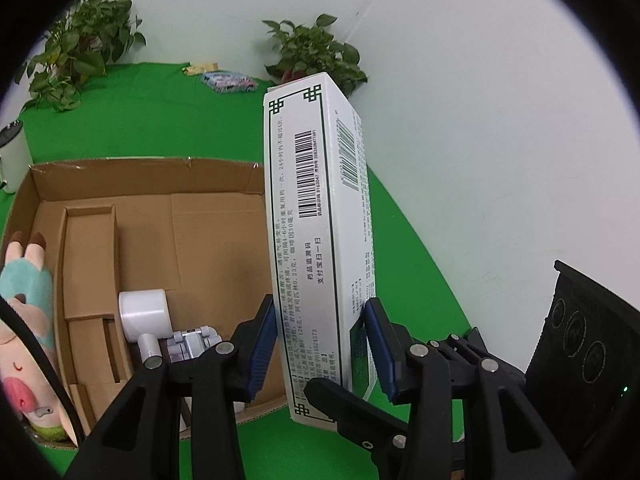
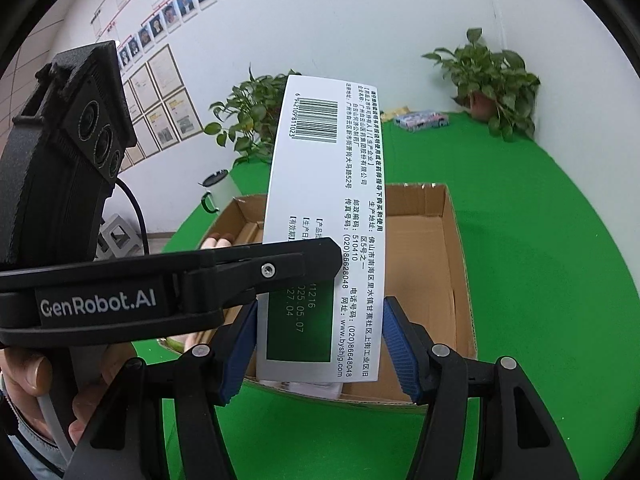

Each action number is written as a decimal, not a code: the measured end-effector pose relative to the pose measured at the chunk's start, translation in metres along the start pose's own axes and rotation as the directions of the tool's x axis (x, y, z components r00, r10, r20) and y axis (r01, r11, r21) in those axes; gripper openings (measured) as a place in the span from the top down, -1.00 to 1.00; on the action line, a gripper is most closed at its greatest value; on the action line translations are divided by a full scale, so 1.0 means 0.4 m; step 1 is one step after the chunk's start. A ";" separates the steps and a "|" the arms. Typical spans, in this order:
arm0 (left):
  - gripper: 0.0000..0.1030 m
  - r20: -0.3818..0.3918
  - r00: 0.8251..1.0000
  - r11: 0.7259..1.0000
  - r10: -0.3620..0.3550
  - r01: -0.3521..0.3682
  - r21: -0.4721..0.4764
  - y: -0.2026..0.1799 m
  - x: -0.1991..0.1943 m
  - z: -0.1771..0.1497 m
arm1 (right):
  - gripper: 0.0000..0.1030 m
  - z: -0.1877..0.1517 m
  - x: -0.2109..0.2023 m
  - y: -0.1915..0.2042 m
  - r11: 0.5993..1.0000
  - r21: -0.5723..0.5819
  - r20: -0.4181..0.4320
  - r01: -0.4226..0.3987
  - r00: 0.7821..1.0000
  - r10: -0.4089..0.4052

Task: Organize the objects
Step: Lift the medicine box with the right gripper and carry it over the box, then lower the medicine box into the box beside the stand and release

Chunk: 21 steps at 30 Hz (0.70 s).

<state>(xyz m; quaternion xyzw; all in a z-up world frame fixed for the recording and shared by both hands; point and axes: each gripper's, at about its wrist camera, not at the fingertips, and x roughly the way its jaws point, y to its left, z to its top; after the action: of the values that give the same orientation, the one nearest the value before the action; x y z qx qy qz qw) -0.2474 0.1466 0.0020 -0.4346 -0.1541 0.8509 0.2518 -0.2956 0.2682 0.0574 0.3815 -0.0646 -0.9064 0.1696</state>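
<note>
A long white medicine box (image 1: pixel 316 240) with barcodes stands upright between the blue pads of my left gripper (image 1: pixel 320 344), which is shut on its lower part. The same box (image 2: pixel 324 220) also sits between the pads of my right gripper (image 2: pixel 320 348), which touch both its edges. The left gripper's finger (image 2: pixel 240 268) crosses the box in the right wrist view. Behind it is an open cardboard box (image 1: pixel 160 208) holding a white roll (image 1: pixel 142 310), a small grey toy (image 1: pixel 192 342) and a plush toy (image 1: pixel 24 320) at its left edge.
A green cloth (image 2: pixel 520 260) covers the table. Two potted plants (image 1: pixel 316 52) (image 1: pixel 76 48) stand at the back by the wall. A colourful packet (image 1: pixel 228 80) lies near them. A white jug (image 1: pixel 12 152) stands left of the cardboard box.
</note>
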 end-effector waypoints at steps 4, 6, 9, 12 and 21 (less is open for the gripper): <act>0.19 -0.038 0.999 1.000 -0.004 0.003 -0.024 0.027 0.053 -0.003 | -0.13 -0.036 0.056 -0.039 1.000 0.013 -0.040 -0.003 0.999 0.004; 0.19 -0.061 0.998 0.999 -0.004 0.002 -0.042 0.053 0.085 -0.008 | -0.13 -0.064 0.078 -0.050 1.000 0.022 -0.063 -0.007 0.998 0.008; 0.19 -0.103 0.995 0.998 0.000 -0.007 -0.070 0.086 0.137 -0.027 | -0.13 -0.098 0.135 -0.082 0.999 0.039 -0.109 -0.014 0.994 0.018; 0.20 -0.140 0.990 0.995 -0.008 -0.006 -0.101 0.119 0.184 -0.047 | -0.13 -0.120 0.190 -0.114 0.998 0.053 -0.152 -0.015 0.988 0.023; 0.20 -0.220 0.974 0.985 -0.053 0.015 -0.169 0.194 0.285 -0.102 | -0.13 -0.193 0.323 -0.182 0.998 0.065 -0.253 0.007 0.967 0.009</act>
<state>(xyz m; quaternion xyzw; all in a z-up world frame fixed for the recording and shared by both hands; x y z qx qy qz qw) -0.2935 0.1484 -0.1343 -0.5445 -0.2027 0.7761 0.2451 -0.3437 0.2911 -0.1012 0.4994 -0.0720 -0.8476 0.1645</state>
